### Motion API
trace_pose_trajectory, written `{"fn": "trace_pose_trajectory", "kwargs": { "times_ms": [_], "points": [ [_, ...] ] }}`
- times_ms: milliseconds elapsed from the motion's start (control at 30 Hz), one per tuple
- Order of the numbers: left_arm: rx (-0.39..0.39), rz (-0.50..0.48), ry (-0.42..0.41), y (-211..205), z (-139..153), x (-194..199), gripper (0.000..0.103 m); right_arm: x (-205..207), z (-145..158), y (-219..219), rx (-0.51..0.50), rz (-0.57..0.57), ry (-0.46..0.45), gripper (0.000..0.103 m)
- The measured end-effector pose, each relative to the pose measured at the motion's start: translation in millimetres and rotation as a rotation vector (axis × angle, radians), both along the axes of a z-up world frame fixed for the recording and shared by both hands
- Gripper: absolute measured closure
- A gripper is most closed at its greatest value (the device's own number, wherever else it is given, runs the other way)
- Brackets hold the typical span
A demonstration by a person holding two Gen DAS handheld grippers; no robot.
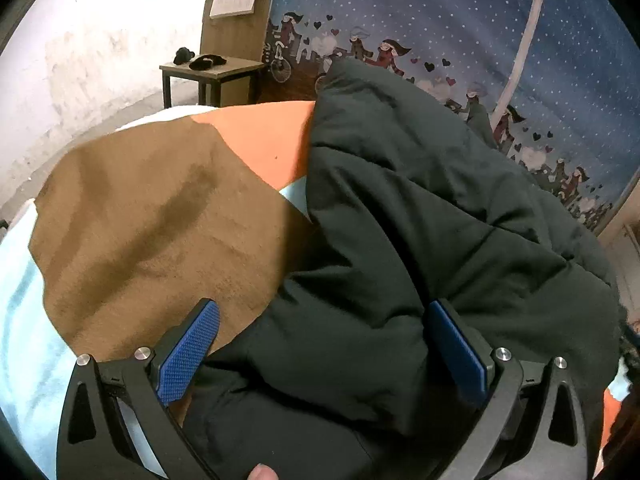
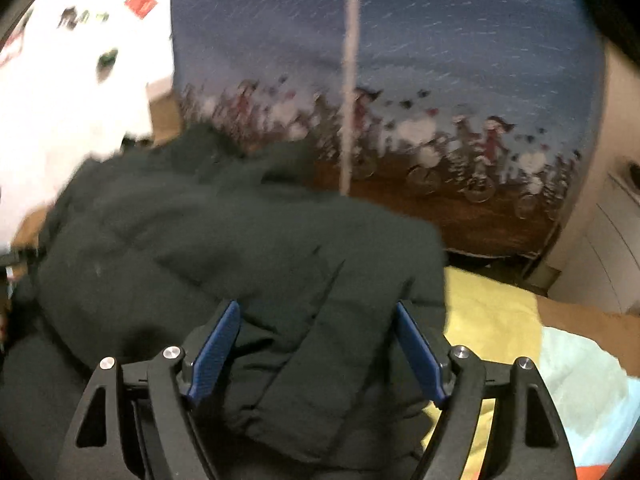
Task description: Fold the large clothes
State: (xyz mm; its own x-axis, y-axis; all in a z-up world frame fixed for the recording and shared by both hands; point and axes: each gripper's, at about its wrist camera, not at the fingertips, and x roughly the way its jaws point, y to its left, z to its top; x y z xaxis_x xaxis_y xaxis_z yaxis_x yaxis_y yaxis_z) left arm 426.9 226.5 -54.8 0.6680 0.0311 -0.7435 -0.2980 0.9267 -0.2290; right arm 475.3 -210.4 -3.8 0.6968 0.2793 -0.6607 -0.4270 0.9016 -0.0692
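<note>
A dark green padded jacket (image 1: pixel 420 240) lies bunched on a bed whose cover (image 1: pixel 152 216) is patched in brown, orange, pale blue and yellow. In the left wrist view the jacket fills the right and near part of the scene, its puffy folds heaped over the brown and orange patches, with the bare brown patch spreading to the left.

The left tongs (image 1: pixel 326 354) stand wide apart, released. The left blue pad (image 1: pixel 188 354) sits over the edge where jacket meets brown cover, and the right blue pad (image 1: pixel 458 350) sits over the jacket's folds; jacket cloth lies between them, but the pads do not press on it. A fingertip (image 1: pixel 262 473) shows at the very near edge.

In the right wrist view, which is blurred, the right tongs (image 2: pixel 322 354) are likewise spread and released, with a flap of the jacket (image 2: pixel 240 248) lying between the blue pads and not pinched. To the right of the jacket the cover's yellow patch (image 2: pixel 492 316) shows, with pale blue beyond it.

Behind the bed hangs a blue dotted curtain (image 1: pixel 440 12) printed with cartoon figures and hearts. At far left a small counter (image 1: pixel 212 70) stands by a white wall (image 1: pixel 80 60), carrying dark objects.
</note>
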Motion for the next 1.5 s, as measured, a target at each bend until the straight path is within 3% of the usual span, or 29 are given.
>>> {"fn": "trace_pose_trajectory", "kwargs": {
  "times_ms": [200, 500, 667, 833, 933, 1067, 1233, 1500],
  "points": [
    [0.017, -0.014, -0.03, -2, -4, -4, 0.001, 18, -27, 3, -0.002, -0.022, 0.056, 0.024],
    [0.036, -0.021, -0.03, -5, -11, 1, 0.001, 24, -40, 8, -0.027, -0.036, 0.092, 0.02],
    [0.026, 0.007, -0.018, -3, -7, -2, 0.002, 19, -30, -1, 0.026, -0.038, 0.107, 0.019],
    [0.126, 0.016, -0.02, -14, 8, -7, 0.002, 11, -7, -19, 0.116, -0.052, 0.092, 0.018],
    [0.128, 0.011, -0.014, -17, 14, -10, 0.002, 6, 6, -25, 0.142, -0.048, 0.09, 0.016],
    [0.088, -0.005, 0.005, -13, 19, -18, 0.002, -4, 13, -29, 0.117, -0.025, 0.086, 0.014],
    [0.133, -0.03, 0.023, -11, 22, -46, 0.002, -17, 13, -38, 0.079, -0.02, 0.098, 0.014],
    [0.1, -0.067, 0.07, -3, 16, -91, 0.002, -34, 8, -56, 0.065, -0.032, 0.152, 0.013]
  ]
}}
